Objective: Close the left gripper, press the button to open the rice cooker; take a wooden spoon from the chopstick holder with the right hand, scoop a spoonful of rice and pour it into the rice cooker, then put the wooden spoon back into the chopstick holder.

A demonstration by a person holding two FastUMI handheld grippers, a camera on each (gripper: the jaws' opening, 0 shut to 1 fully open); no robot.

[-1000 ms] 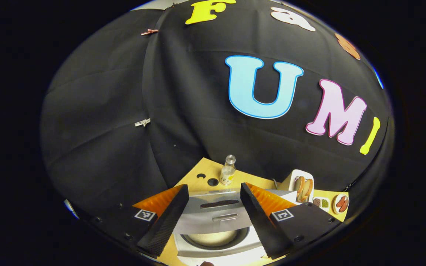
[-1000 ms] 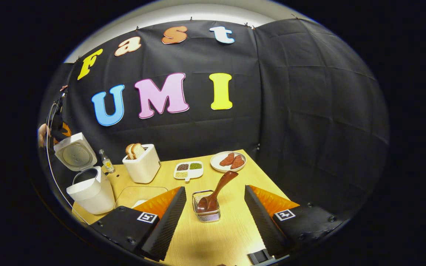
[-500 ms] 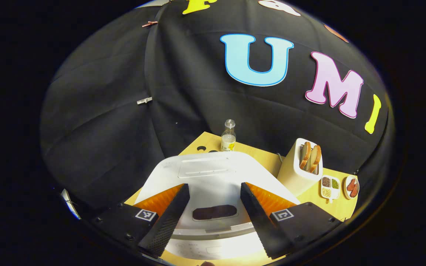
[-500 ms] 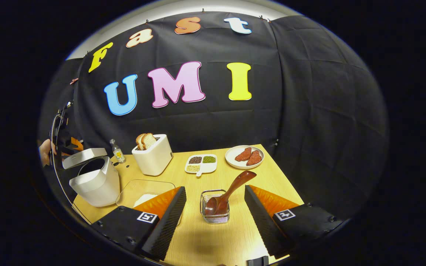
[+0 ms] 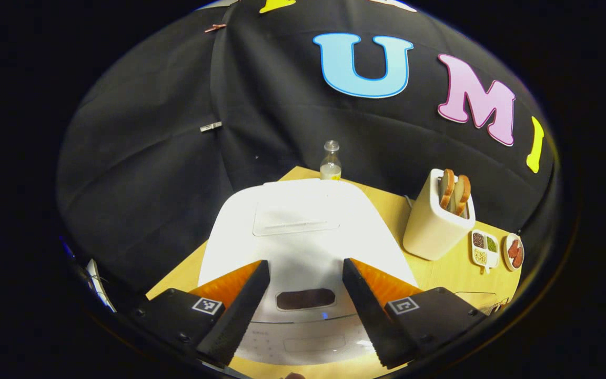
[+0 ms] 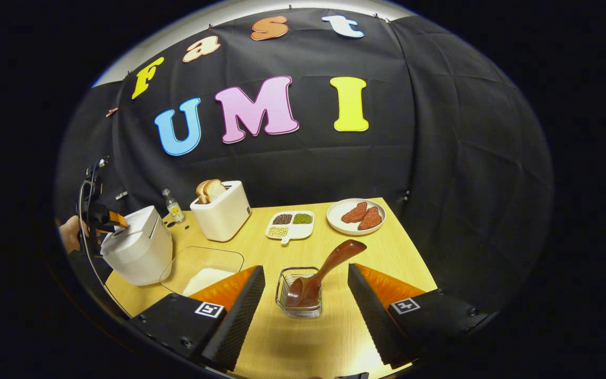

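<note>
The white rice cooker (image 5: pixel 292 210) stands with its lid down, right under my left gripper (image 5: pixel 304 263), which is open with one finger on each side of the lid's dark front window (image 5: pixel 304 299). In the right gripper view the cooker (image 6: pixel 137 247) is at the table's left, with the left gripper (image 6: pixel 108 218) over its lid. A brown wooden spoon (image 6: pixel 334 258) leans bowl-down in a clear chopstick holder (image 6: pixel 295 308). My right gripper (image 6: pixel 306 267) is open and hovers in front of the holder, apart from the spoon. A clear tray of rice (image 6: pixel 203 273) lies beside the cooker.
A white toaster (image 6: pixel 221 213) with bread, a small bottle (image 6: pixel 173 205), a divided dish (image 6: pixel 290 223) of beans and a plate (image 6: pixel 355 216) of red pieces line the table's back. A hand (image 6: pixel 69 234) holds the left gripper at the far left.
The cooker's lid has swung from open to down, with the left gripper following it. The right gripper view has shifted slightly; the spoon still rests in its holder.
</note>
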